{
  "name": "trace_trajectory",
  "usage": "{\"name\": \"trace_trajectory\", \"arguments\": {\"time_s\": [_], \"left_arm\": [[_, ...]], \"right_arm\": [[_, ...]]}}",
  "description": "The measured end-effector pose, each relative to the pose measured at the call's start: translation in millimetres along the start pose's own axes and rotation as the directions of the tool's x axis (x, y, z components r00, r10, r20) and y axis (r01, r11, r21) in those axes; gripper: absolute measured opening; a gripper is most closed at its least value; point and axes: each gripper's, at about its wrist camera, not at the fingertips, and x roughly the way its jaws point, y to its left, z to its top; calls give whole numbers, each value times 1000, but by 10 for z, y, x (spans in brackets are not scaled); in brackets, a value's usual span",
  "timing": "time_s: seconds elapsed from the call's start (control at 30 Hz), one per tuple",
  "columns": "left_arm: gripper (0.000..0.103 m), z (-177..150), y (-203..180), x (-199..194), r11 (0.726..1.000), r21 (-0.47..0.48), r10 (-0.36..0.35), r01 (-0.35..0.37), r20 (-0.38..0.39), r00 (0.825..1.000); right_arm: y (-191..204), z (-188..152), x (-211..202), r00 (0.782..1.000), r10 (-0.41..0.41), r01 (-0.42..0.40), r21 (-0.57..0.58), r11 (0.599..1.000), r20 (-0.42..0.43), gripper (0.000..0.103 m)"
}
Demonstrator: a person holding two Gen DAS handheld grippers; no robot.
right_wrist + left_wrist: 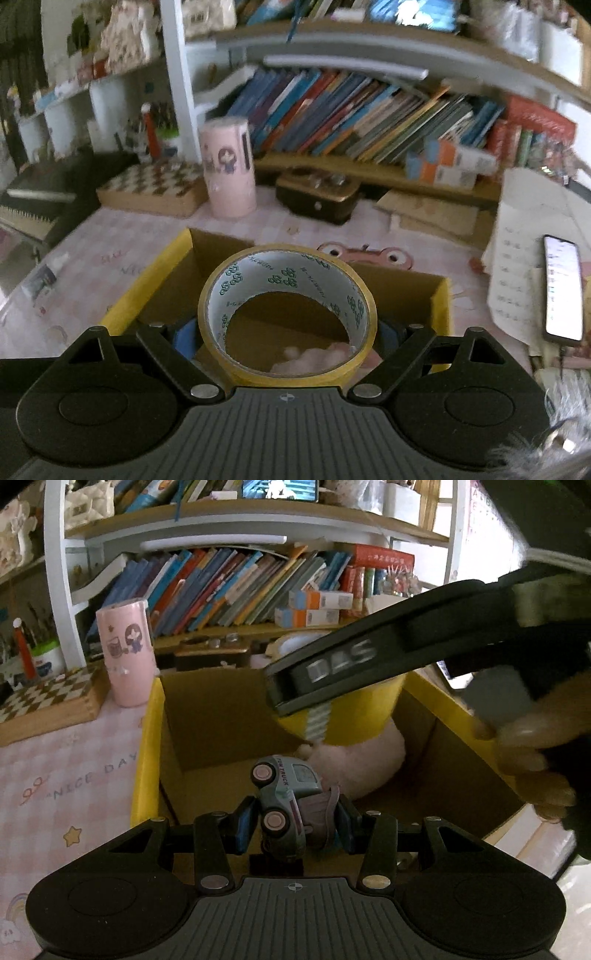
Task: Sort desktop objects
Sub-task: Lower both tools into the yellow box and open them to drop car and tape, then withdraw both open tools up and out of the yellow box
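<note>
Nearest in the left wrist view, the left hand-held gripper [293, 825] is clamped narrow on a small toy truck [286, 805], which lies on its side with its wheels turned toward the left pad and its long axis running away from the camera. Directly below and ahead lies the open cardboard box [147, 746] with yellow rims; a pink plush toy [358, 764] already rests on its floor.

The right hand-held gripper [288, 334] holds a roll of yellow tape [288, 310] across its width, hole facing up and forward, also over the box. In the left view it crosses above the truck, so the right hand looks nearer to the box's middle. Beyond the far rim, on the bench [55, 775], a pink tumbler [125, 651] stands clear.
</note>
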Motion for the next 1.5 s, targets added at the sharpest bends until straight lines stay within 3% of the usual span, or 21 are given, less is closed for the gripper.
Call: {"name": "trace_trajectory", "arguments": {"time_s": [0.2, 0.43, 0.7, 0.97, 1.23, 1.5], "left_arm": [[44, 25, 0, 60, 1000, -13, -6, 6, -23, 1000], [45, 47, 19, 92, 1000, -20, -12, 11, -41, 999], [47, 46, 16, 77, 1000, -27, -7, 6, -42, 999], [74, 89, -46, -113, 1000, -5, 4, -4, 31, 1000], [74, 100, -6, -424, 998, -64, 21, -13, 125, 992], [74, 72, 45, -820, 995, -93, 57, -37, 214, 975]], "right_arm": [[76, 85, 339, 992, 59, -64, -39, 997, -114, 88], [84, 143, 661, 969, 108, -112, -7, 994, -223, 88], [116, 199, 769, 965, 110, -126, -52, 991, -240, 89], [-63, 243, 466, 974, 182, -176, 52, 983, -136, 94], [-183, 203, -138, 991, 131, -134, 103, 986, 39, 94], [-181, -38, -793, 983, 22, -53, 165, 985, 183, 94]]}}
